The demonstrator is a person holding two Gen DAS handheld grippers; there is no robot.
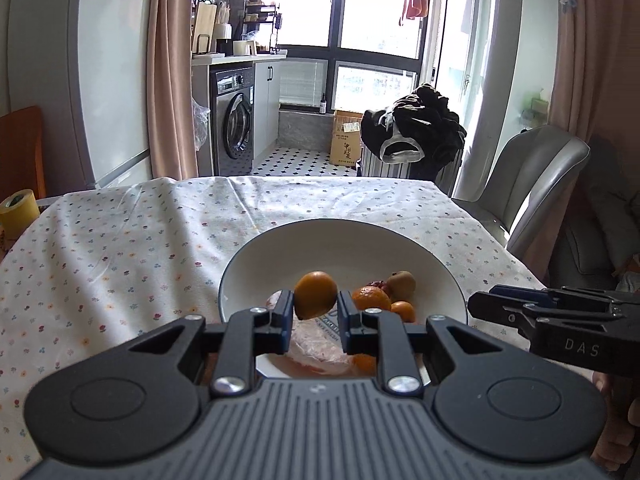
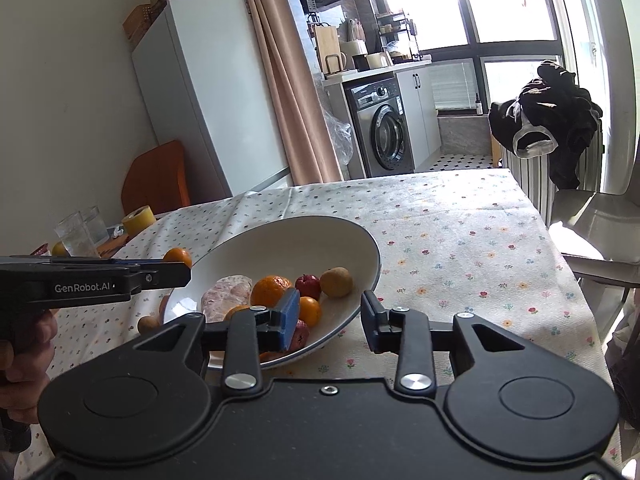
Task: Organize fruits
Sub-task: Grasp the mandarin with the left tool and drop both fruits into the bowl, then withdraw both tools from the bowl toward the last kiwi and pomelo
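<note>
- My left gripper's (image 1: pixel 314 312) body hides the near rim of the bowl (image 1: pixel 248 256) and most of the pink wrapped item (image 1: pixel 316 346).
- The hand (image 2: pixel 24 344) at the right view's left edge is cut off.
- Fruit (image 2: pixel 149 323) behind the bowl is half hidden; I can't tell its kind.

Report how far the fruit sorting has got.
Done: several fruits already lie in the white bowl, among them a mandarin, a brownish kiwi and a small red fruit. In hand: the left gripper grips an orange over the bowl. The right gripper is open and holds nothing. Left: a small brown fruit sits on the tablecloth beside the bowl.
</note>
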